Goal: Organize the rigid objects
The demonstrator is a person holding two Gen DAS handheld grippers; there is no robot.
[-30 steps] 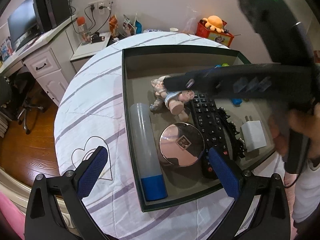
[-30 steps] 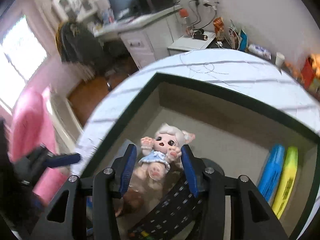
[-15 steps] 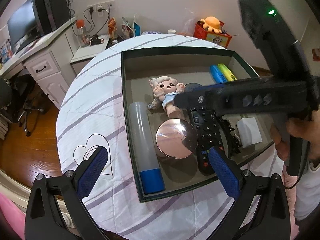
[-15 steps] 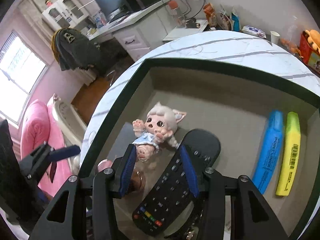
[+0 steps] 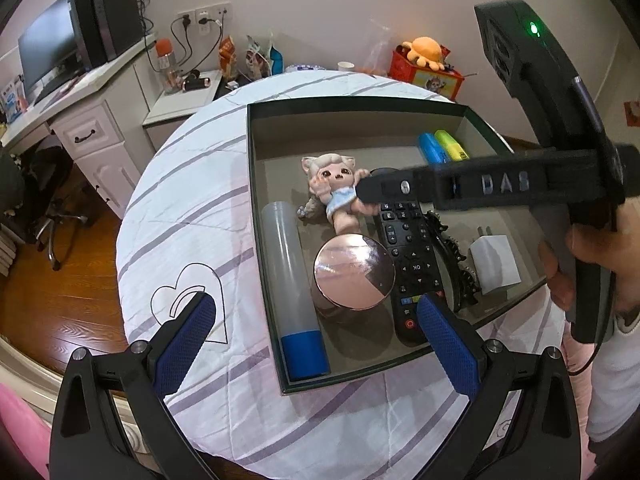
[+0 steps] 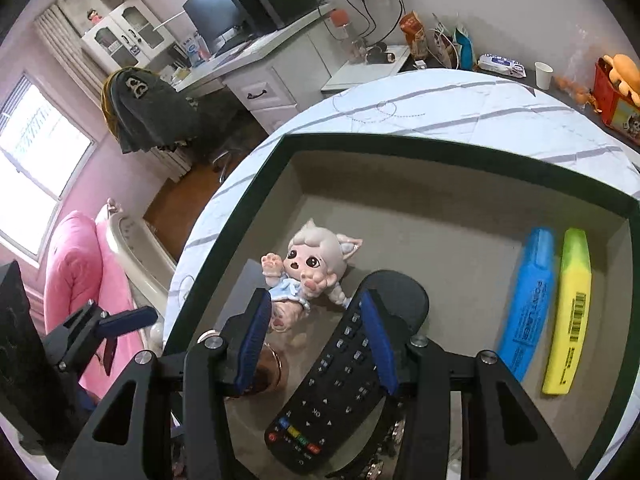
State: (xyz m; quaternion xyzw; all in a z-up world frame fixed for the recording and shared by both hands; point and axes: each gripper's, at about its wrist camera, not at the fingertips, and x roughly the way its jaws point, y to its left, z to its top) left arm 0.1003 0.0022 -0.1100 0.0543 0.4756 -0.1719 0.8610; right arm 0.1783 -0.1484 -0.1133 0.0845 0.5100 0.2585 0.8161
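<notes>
1. The landmark is the dark-rimmed box (image 5: 256, 208) on the striped round table (image 5: 188, 216); every task item in view lies inside it.
2. Along the box's left wall lies a clear tube with a blue cap (image 5: 292, 280). Beside it sits a round rose-gold compact (image 5: 354, 270), then a black remote (image 5: 408, 256), a dark toothed hair clip (image 5: 454, 260), and a white charger plug (image 5: 494, 266) toward the right wall.
3. At the far right corner of the box, a blue highlighter (image 6: 526, 304) and a yellow highlighter (image 6: 568, 308) lie side by side.
4. A small doll (image 6: 308, 272) lies on its back near the box's middle, its legs toward the compact.
5. The right gripper (image 6: 312, 332) hangs over the doll's legs, partly spread; its blue pads (image 6: 252, 340) do not visibly press on the doll, so it appears to grip nothing.
6. The left gripper (image 5: 316, 344) hovers at the box's near edge, spread wide and empty.
7. Judged by this, the task looks nearly finished: 8 items are boxed, and no loose item shows on the cloth around the box. Perhaps only straightening the doll remains.
</notes>
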